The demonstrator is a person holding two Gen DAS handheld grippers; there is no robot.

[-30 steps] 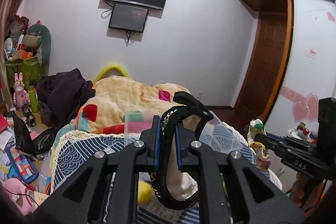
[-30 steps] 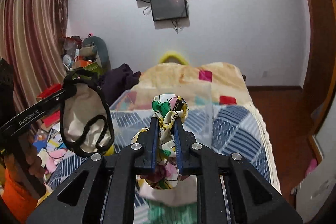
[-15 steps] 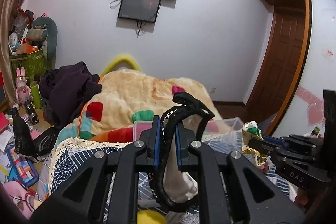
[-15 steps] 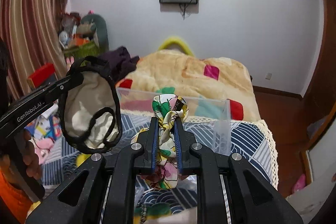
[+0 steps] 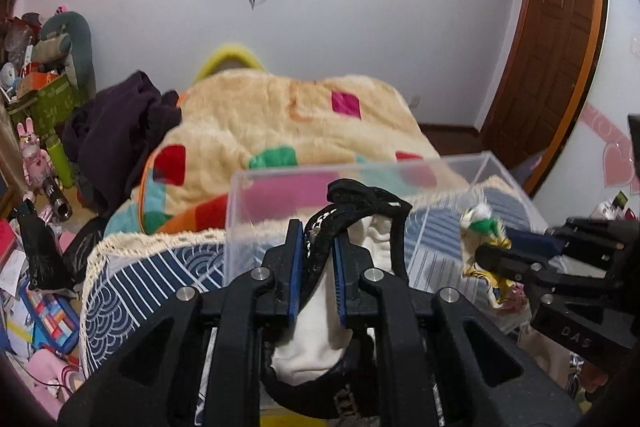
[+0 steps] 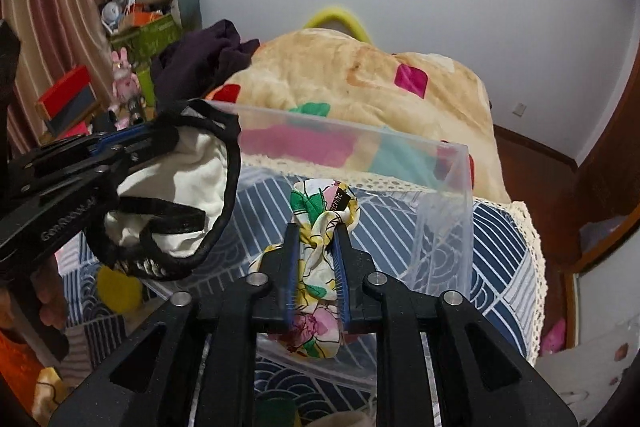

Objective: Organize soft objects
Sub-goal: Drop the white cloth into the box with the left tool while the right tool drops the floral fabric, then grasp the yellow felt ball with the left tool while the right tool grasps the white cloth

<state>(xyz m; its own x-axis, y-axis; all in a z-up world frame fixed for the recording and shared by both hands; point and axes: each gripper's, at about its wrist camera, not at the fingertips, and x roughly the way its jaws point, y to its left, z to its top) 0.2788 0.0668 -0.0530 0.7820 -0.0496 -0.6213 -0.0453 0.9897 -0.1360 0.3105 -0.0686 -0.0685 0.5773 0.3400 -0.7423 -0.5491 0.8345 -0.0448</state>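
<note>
My left gripper is shut on a cream garment with black trim, which hangs from it over the clear plastic box. It also shows in the right wrist view, with the left gripper at the left. My right gripper is shut on a floral patterned cloth and holds it above the inside of the clear box. In the left wrist view the right gripper shows at the right with the floral cloth.
The box stands on a bed with a blue patterned cover. A beige blanket with coloured squares and a dark clothing pile lie behind. Cluttered floor and toys are at the left. A wooden door is at the right.
Both grippers have tilted down and moved forward over the clear box, which now fills more of each view. Both still hold their cloths.
</note>
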